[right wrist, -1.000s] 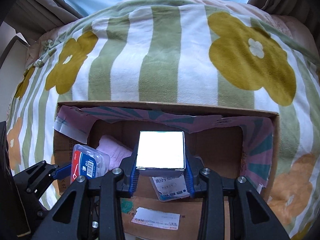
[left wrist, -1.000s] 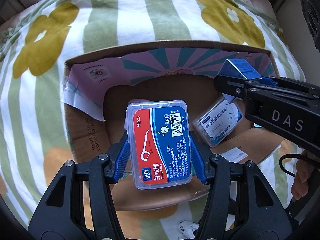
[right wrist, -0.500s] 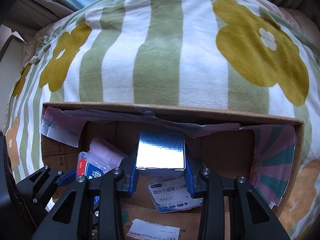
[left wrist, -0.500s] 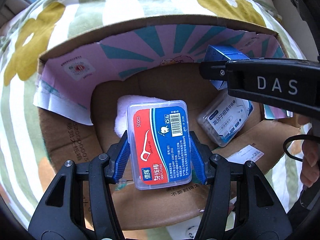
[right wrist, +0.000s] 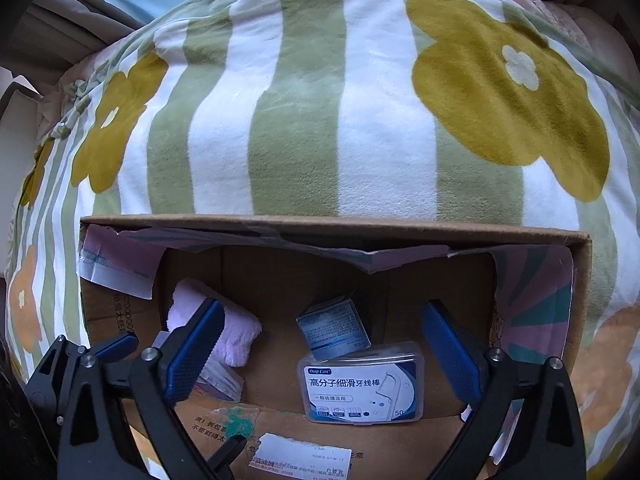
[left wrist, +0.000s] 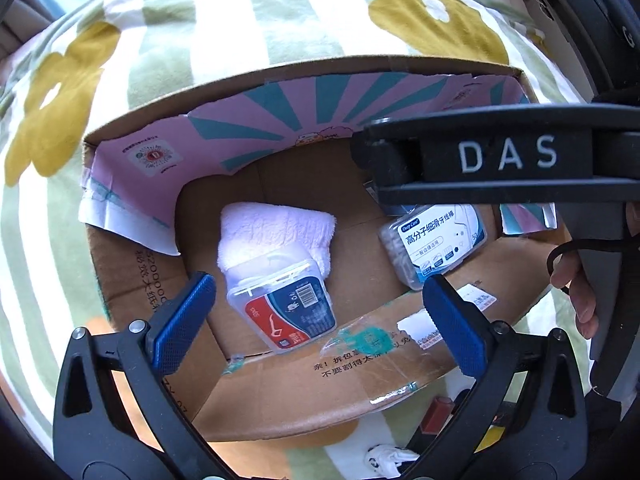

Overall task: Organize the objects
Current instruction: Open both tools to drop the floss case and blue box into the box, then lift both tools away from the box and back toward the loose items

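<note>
1. The left gripper (left wrist: 316, 320) is gaping wide, holding nothing; the red floss case (left wrist: 282, 306) is lying in the box (left wrist: 280, 396), leaning on the towel (left wrist: 276, 228).
2. The right gripper (right wrist: 320, 354) is also spreading wide and empty; the blue carton (right wrist: 334, 328) is resting at the far edge of the white floss case (right wrist: 360, 386).
3. Risk: either gripper catching the near flap while lifting out, tipping the box on the soft blanket (right wrist: 304, 100).
</note>
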`<state>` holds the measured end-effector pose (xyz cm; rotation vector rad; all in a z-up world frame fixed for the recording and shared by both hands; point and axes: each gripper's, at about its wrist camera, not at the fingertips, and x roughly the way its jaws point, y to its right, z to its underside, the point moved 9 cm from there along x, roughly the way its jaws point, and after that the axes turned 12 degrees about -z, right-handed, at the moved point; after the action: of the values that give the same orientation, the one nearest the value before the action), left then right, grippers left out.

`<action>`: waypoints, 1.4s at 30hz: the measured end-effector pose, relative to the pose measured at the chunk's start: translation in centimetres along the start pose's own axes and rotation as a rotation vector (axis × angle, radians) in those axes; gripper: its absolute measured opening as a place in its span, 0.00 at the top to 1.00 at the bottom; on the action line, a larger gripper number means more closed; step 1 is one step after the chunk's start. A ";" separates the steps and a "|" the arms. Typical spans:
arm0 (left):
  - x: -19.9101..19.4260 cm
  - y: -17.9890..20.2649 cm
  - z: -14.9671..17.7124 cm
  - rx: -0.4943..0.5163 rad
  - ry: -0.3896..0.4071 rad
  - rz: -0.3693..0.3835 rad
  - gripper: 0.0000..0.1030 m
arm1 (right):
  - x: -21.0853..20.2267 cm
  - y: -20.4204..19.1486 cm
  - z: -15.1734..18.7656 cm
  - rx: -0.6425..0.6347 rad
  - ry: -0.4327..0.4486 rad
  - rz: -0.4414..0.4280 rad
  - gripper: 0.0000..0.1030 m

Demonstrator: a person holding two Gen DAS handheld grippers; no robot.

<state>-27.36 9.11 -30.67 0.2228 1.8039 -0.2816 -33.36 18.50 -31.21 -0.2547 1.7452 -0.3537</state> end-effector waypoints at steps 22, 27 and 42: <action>-9.6 -1.6 2.1 -0.083 0.090 0.005 0.00 | -9.8 -5.8 2.1 -0.084 0.137 0.014 0.05; -14.3 -3.1 3.6 -0.157 0.133 -0.008 0.00 | -14.6 -8.0 3.2 -0.131 0.196 0.023 0.05; -24.5 -5.3 11.5 -0.294 0.243 -0.090 0.00 | -23.5 -8.5 12.3 -0.170 0.320 0.073 0.05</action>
<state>-12.31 0.45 -9.21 -0.0336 2.0730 -0.0504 -16.79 17.87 -8.80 -0.2669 2.0984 -0.1999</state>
